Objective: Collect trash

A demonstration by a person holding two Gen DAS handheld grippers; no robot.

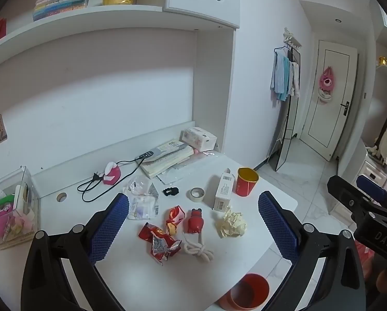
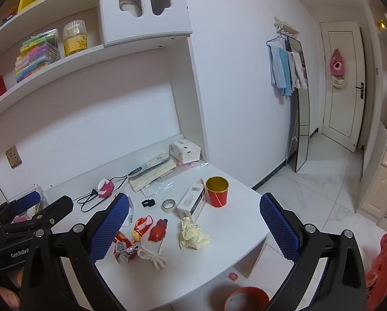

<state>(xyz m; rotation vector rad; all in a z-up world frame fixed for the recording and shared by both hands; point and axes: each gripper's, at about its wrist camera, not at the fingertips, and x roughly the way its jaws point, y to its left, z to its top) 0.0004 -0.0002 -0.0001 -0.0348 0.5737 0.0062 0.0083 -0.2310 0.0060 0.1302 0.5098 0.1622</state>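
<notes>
Both your grippers, left gripper (image 1: 193,213) and right gripper (image 2: 194,213), gape wide and empty, so drop one squarely over the crumpled paper (image 2: 194,237) at six o'clock from the red cup (image 2: 217,191), then squeeze.

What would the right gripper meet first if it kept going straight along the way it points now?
Probably the crumpled yellow paper ball on the white desk. The right gripper, jaws wide open and empty, frames it most centrally. Depth is unclear in the fisheye, so it might touch the desktop first.
</notes>
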